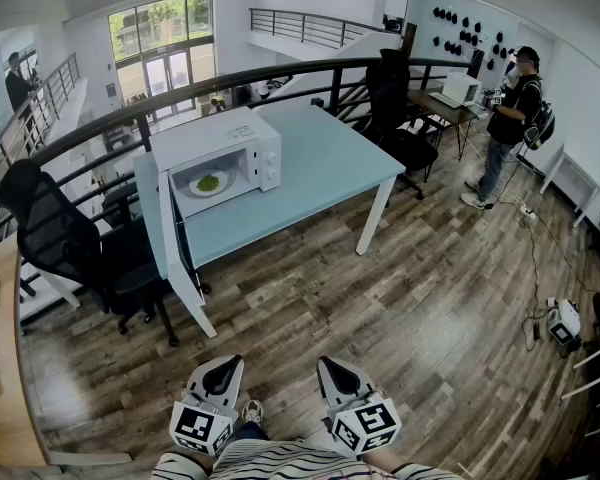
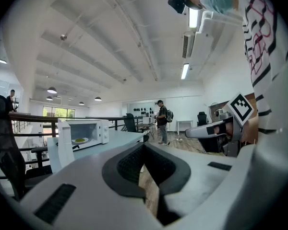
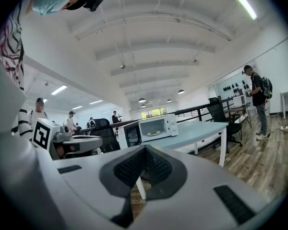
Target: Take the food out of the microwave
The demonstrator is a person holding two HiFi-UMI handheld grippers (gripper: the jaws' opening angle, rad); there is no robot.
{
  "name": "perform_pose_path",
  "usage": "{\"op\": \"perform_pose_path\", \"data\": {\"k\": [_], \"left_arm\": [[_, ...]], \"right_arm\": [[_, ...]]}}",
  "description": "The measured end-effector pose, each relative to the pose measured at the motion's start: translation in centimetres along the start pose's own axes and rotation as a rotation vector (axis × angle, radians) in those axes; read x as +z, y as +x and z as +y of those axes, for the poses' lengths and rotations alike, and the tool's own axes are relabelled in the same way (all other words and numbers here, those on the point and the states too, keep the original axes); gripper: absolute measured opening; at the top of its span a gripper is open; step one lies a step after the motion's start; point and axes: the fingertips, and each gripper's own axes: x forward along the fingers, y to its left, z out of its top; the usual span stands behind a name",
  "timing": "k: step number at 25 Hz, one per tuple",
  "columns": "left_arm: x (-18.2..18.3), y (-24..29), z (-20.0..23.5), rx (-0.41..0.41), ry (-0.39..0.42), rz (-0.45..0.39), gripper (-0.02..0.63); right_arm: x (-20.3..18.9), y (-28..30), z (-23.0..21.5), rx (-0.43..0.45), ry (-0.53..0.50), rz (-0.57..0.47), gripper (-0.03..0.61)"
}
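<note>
A white microwave [image 1: 220,158] stands on the left end of a light blue table [image 1: 320,168], its door [image 1: 168,233] swung wide open. Inside sits a white plate with green food [image 1: 209,183]; the same plate with green food [image 2: 79,140] shows in the left gripper view, and the plate with green food [image 3: 153,133] shows in the right gripper view. My left gripper [image 1: 220,375] and right gripper [image 1: 338,372] are held low and close to my body, well short of the table, both shut and empty.
Black office chairs [image 1: 65,243] stand left of the table, another chair [image 1: 395,118] behind its right end. A black railing [image 1: 110,128] runs behind the table. A person [image 1: 505,128] stands at the far right by a desk. Cables and a small device [image 1: 562,320] lie on the wooden floor.
</note>
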Motion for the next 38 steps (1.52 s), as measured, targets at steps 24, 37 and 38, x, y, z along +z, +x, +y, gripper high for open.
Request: {"op": "perform_pose_path", "data": {"k": [24, 37, 38], "left_arm": [[-1.2, 6.4, 1.0, -0.127, -0.041, 0.044, 0.234], [0.0, 15.5, 9.8, -0.19, -0.014, 0.057, 0.241], [0.0, 15.9, 10.2, -0.194, -0.019, 0.055, 0.241]], "right_arm": [[0.7, 6.5, -2.7, 0.049, 0.051, 0.011, 0.223], [4.3, 19.2, -6.3, 0.003, 0.078, 0.006, 0.23], [4.5, 19.9, -6.5, -0.001, 0.08, 0.006, 0.23]]}}
